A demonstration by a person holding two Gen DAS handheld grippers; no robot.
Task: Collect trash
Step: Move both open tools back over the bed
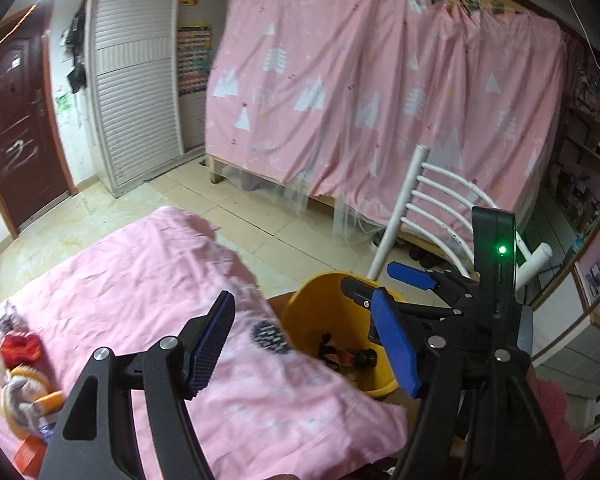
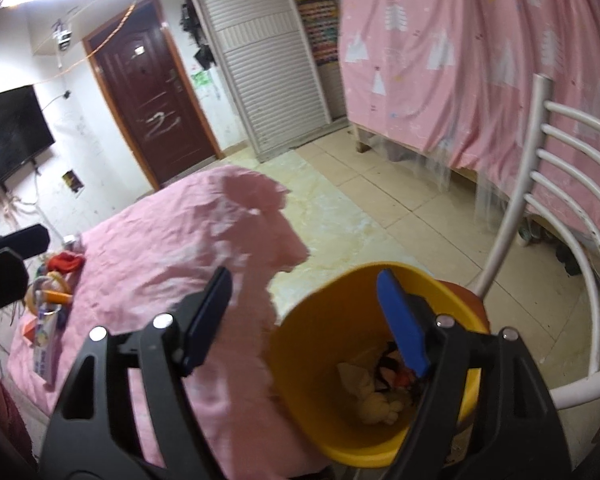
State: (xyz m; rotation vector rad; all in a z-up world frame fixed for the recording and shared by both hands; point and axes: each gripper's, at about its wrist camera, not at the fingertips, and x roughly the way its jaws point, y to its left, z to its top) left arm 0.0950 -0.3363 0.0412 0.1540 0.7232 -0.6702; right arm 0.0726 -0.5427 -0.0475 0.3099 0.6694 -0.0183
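Note:
A yellow bin (image 2: 340,432) stands at the table's right edge and holds crumpled paper and dark scraps; it also shows in the left wrist view (image 1: 320,308). My right gripper (image 2: 306,324) is open and empty above the bin's left rim. My left gripper (image 1: 304,344) is open and empty above the pink-covered table (image 1: 140,280), just left of the bin. The right gripper also shows over the bin in the left wrist view (image 1: 396,284). A pile of trash (image 1: 20,372) lies at the table's left end, also in the right wrist view (image 2: 54,292).
A white metal chair (image 2: 556,184) stands right of the bin. A pink curtain (image 1: 380,88) hangs over a bed frame behind. A brown door (image 2: 152,92) and a louvred white cabinet (image 2: 264,60) stand at the far wall. Tiled floor lies between.

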